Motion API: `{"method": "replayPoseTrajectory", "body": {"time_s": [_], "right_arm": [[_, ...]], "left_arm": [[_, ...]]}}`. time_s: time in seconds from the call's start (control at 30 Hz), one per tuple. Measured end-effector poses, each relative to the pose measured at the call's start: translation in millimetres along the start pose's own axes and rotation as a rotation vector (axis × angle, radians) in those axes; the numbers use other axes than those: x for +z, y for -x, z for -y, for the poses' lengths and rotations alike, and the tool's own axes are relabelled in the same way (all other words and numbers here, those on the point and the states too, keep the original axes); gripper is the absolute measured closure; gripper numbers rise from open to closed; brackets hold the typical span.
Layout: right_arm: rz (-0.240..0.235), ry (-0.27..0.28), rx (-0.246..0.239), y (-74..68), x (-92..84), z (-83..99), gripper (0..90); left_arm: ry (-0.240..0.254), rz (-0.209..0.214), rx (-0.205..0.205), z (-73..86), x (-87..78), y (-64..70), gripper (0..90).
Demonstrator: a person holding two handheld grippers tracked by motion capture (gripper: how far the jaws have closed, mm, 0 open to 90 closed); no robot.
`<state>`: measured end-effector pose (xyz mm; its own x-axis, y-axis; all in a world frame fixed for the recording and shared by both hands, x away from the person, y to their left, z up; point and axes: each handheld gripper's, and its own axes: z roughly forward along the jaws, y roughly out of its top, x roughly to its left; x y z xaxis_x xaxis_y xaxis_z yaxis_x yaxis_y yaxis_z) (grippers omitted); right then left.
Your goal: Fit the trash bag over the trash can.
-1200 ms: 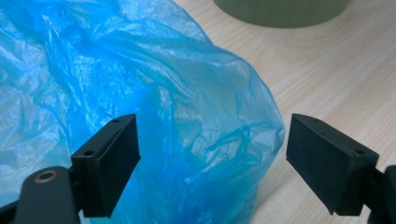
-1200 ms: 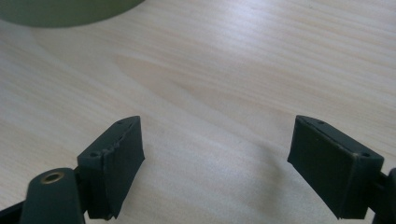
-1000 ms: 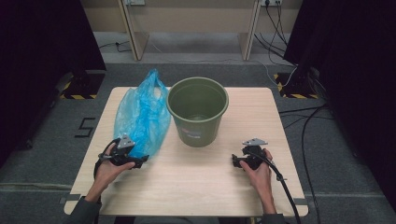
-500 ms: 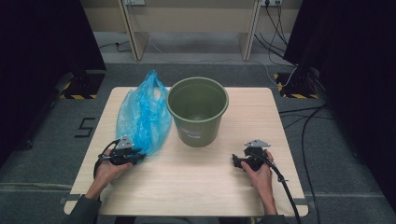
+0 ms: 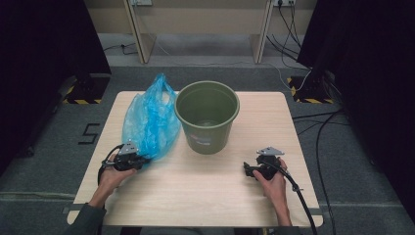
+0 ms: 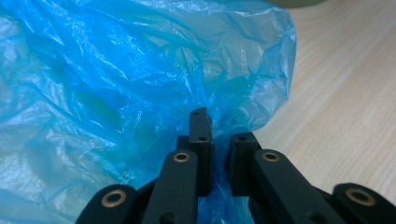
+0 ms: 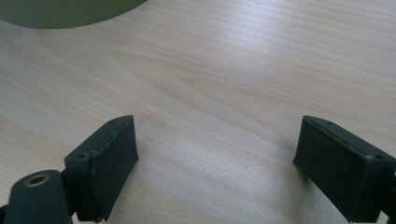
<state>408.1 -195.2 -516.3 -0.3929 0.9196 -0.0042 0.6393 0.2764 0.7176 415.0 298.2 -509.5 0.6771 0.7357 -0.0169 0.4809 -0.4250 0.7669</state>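
Note:
A crumpled blue plastic bag (image 5: 149, 120) lies on the left of the wooden table (image 5: 205, 200), beside a green bucket (image 5: 208, 117). My left gripper (image 5: 144, 159) is at the bag's near edge. Its jaws have just been closing, and in the left gripper view the left gripper (image 6: 220, 131) pinches a fold of the blue bag (image 6: 140, 79). My right gripper (image 5: 246, 170) rests low over the table at the right front. In the right gripper view the right gripper (image 7: 219, 154) stands open over bare wood, with the bucket (image 7: 70, 11) ahead of it at the upper left.
The bucket stands upright mid-table and nothing shows inside it. Bare wood lies between the two hands. Cables run across the grey floor to the right of the table. Desk legs (image 5: 137, 34) stand behind it.
My left gripper's jaws have come together on the near edge of the blue bag. The right hand and gripper have stayed where they were.

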Motion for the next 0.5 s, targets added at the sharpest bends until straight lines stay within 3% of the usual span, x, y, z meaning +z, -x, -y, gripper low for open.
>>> {"method": "replayPoseTrajectory", "body": {"time_s": [0.2, 0.47, 0.5], "right_arm": [[-0.002, 0.002, -0.003, 0.3, 0.0, 0.2, 13.1], [-0.004, 0.002, -0.009, 0.9, -0.2, 0.3, 13.0], [-0.005, 0.003, -0.006, 0.7, 0.0, 0.3, 13.0]], "left_arm": [[0.059, -0.007, -0.025, -19.2, -15.6, -13.1, 83.3], [0.057, -0.04, -0.024, -52.8, -30.1, -41.1, 83.1], [0.05, -0.042, -0.021, -64.0, -35.6, -48.0, 83.2]]}}
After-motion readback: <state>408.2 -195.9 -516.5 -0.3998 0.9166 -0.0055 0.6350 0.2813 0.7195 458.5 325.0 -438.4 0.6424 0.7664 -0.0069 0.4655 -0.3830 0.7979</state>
